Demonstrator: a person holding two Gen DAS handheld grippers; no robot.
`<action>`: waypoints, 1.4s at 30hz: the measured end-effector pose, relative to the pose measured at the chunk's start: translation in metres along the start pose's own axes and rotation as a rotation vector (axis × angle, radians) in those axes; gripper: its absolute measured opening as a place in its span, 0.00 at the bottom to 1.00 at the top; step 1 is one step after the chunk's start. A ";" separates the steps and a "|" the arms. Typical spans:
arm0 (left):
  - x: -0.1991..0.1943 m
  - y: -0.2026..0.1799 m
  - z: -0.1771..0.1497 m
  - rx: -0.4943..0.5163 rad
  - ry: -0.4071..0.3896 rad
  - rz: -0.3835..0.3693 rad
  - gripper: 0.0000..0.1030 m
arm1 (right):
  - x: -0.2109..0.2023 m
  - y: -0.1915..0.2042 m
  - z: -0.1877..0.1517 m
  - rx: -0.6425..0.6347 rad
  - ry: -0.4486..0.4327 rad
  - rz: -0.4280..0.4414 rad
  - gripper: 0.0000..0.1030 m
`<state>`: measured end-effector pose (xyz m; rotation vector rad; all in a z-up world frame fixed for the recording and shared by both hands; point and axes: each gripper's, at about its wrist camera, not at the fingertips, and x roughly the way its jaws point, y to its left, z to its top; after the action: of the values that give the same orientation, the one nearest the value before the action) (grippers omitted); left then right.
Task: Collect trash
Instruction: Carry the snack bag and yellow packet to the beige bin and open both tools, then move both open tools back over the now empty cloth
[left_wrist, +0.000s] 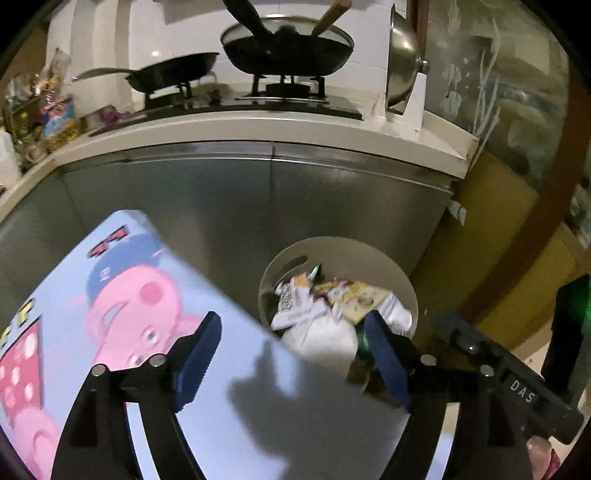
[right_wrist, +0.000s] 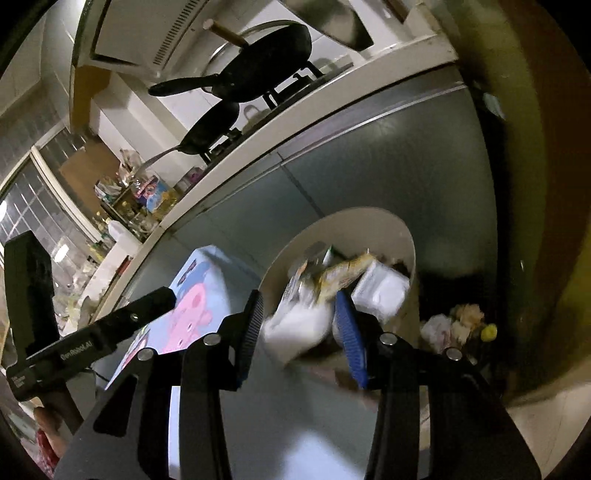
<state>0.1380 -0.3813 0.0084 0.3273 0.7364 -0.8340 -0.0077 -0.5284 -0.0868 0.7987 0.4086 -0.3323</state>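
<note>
A round white trash bin (left_wrist: 402, 280) stands on the floor against a steel cabinet, full of wrappers and white paper trash (left_wrist: 321, 317); it also shows in the right wrist view (right_wrist: 376, 221). My left gripper (left_wrist: 291, 354) is open and empty above a light-blue table with a pink cartoon pig (left_wrist: 147, 295), beside the bin. My right gripper (right_wrist: 299, 332) is open, with a blurred white piece of trash (right_wrist: 299, 325) between its fingers over the bin's near edge. The right gripper's body shows at the right of the left wrist view (left_wrist: 509, 373).
A kitchen counter (left_wrist: 258, 129) with a gas stove, a wok (left_wrist: 288, 48) and a frying pan (left_wrist: 173, 70) runs above the steel cabinet (left_wrist: 258, 199). More crumpled trash (right_wrist: 454, 325) lies on the floor right of the bin. Bottles and packets (left_wrist: 40, 110) crowd the counter's left end.
</note>
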 end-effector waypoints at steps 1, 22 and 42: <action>-0.009 0.000 -0.006 0.000 -0.004 0.017 0.88 | -0.007 0.002 -0.007 0.005 0.002 0.001 0.41; -0.142 0.031 -0.095 -0.076 -0.059 0.183 0.96 | -0.116 0.088 -0.098 -0.163 0.010 -0.039 0.71; -0.189 0.025 -0.118 -0.059 -0.145 0.286 0.96 | -0.167 0.125 -0.106 -0.226 -0.086 -0.041 0.86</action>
<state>0.0183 -0.1979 0.0576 0.3070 0.5615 -0.5580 -0.1230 -0.3454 0.0030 0.5539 0.3747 -0.3500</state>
